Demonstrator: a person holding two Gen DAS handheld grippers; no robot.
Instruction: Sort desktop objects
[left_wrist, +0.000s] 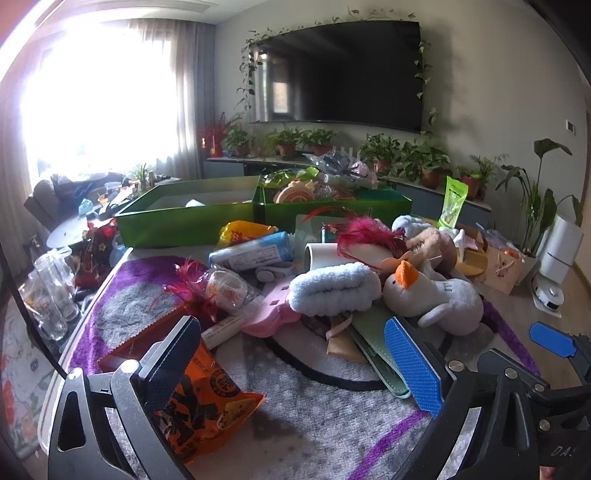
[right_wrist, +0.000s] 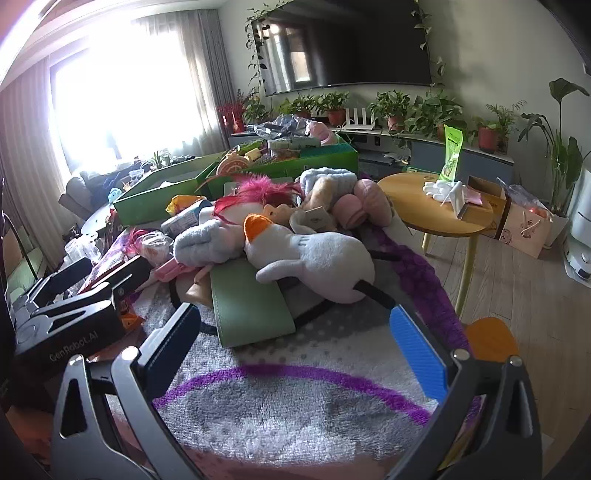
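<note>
A heap of things lies on a grey and purple mat (left_wrist: 295, 417). In it are a white plush duck (left_wrist: 432, 295) with an orange beak, a pale blue fluffy roll (left_wrist: 332, 291), a flat green wallet (left_wrist: 373, 350), a pink piece (left_wrist: 273, 314) and red feathers (left_wrist: 362, 232). My left gripper (left_wrist: 295, 354) stands open in front of the heap, its dark finger over an orange snack bag (left_wrist: 207, 402). My right gripper (right_wrist: 295, 347) is open over bare mat, just short of the green wallet (right_wrist: 251, 310) and the duck (right_wrist: 314, 254). Nothing is between either pair of jaws.
Two green boxes stand behind the heap, the left one (left_wrist: 184, 214) almost empty, the right one (left_wrist: 332, 206) piled with packets. Glass jars (left_wrist: 51, 291) stand off the table's left edge. A round wooden side table (right_wrist: 436, 206) stands to the right, with wooden floor around it.
</note>
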